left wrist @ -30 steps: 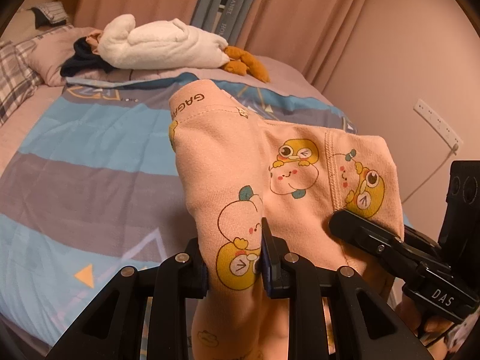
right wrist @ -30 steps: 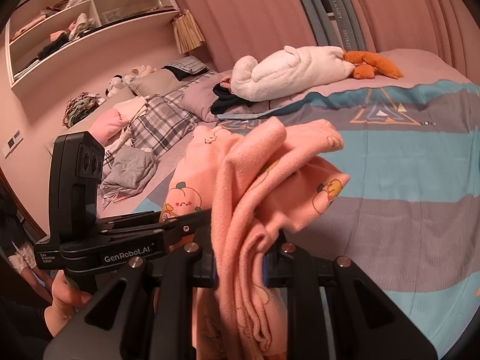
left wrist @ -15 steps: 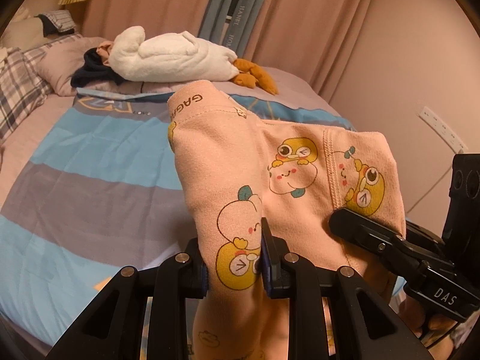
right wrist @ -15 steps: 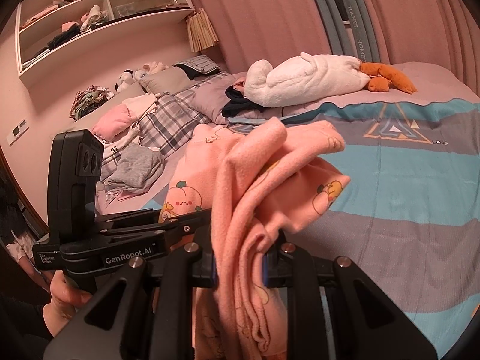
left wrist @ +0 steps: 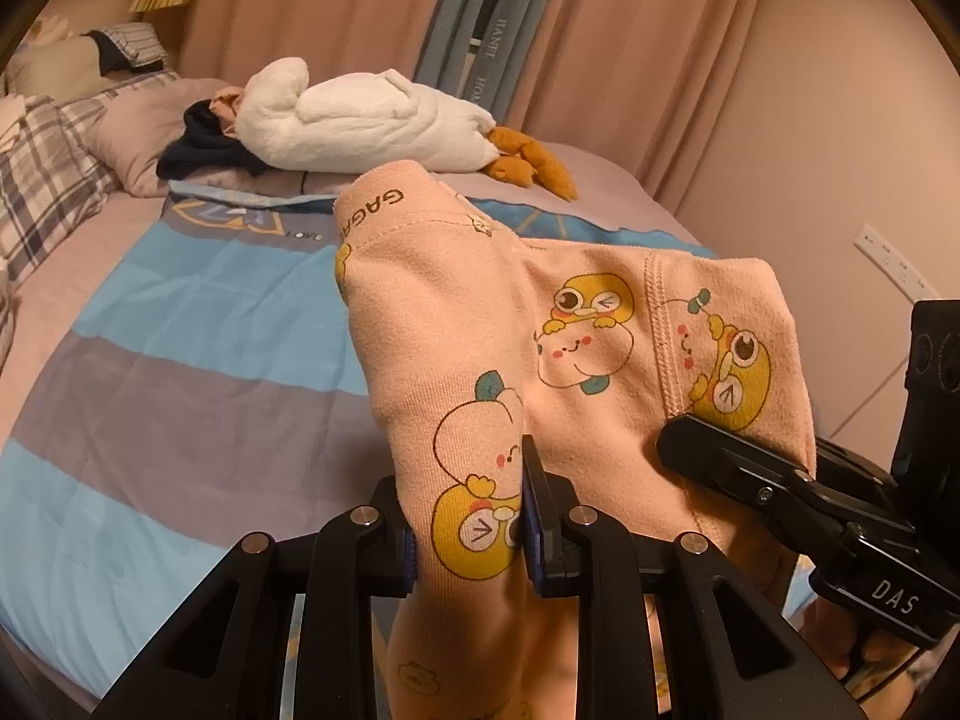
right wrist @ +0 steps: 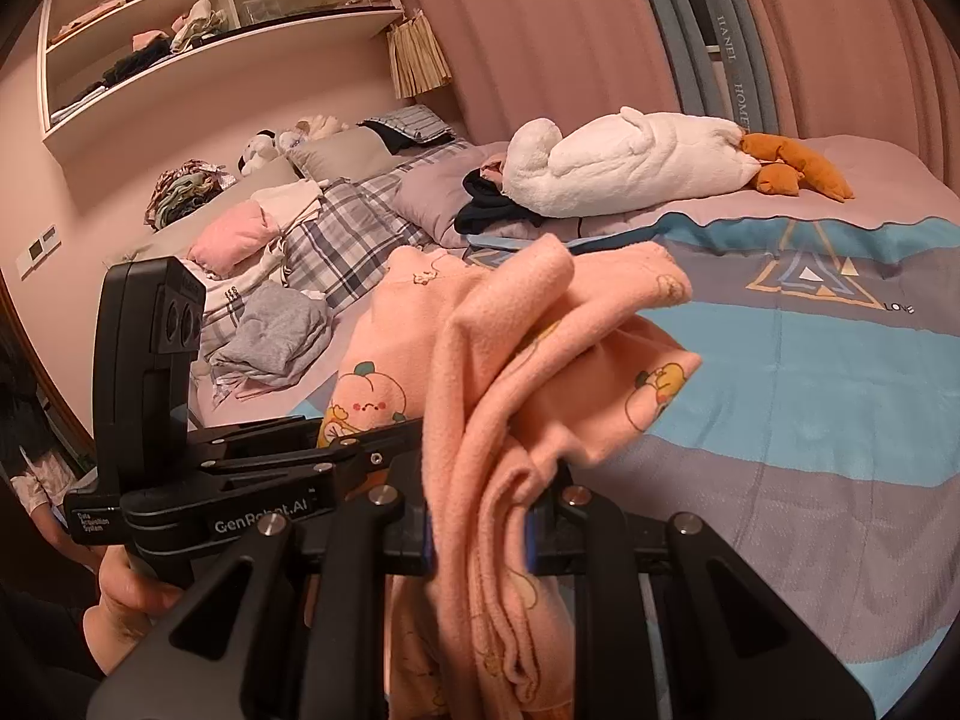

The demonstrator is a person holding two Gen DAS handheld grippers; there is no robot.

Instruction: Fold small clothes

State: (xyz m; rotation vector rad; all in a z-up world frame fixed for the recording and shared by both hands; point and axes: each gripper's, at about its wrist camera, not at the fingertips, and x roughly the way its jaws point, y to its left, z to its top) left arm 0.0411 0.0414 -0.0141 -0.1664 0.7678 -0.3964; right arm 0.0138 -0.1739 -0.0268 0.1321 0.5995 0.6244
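A small pink garment (left wrist: 588, 324) printed with yellow cartoon figures hangs in the air above the striped bed (left wrist: 180, 372). My left gripper (left wrist: 468, 522) is shut on a fold of its waistband end. In the left wrist view my right gripper (left wrist: 708, 450) comes in from the right and clamps the cloth's other side. In the right wrist view my right gripper (right wrist: 477, 531) is shut on a bunched part of the pink garment (right wrist: 540, 372), and my left gripper (right wrist: 360, 450) reaches in from the left, held by a hand (right wrist: 126, 606).
A white plush goose (left wrist: 366, 120) with orange feet lies across the far end of the bed beside dark clothing (left wrist: 198, 150). Plaid pillows (right wrist: 348, 246) and a pile of grey clothes (right wrist: 270, 342) sit at the left. Wall shelves (right wrist: 180, 18) and curtains (left wrist: 630, 60) stand behind.
Both grippers keep their grip on the garment. The views have swung a little, so the goose and pillows have drifted rightward in both views.
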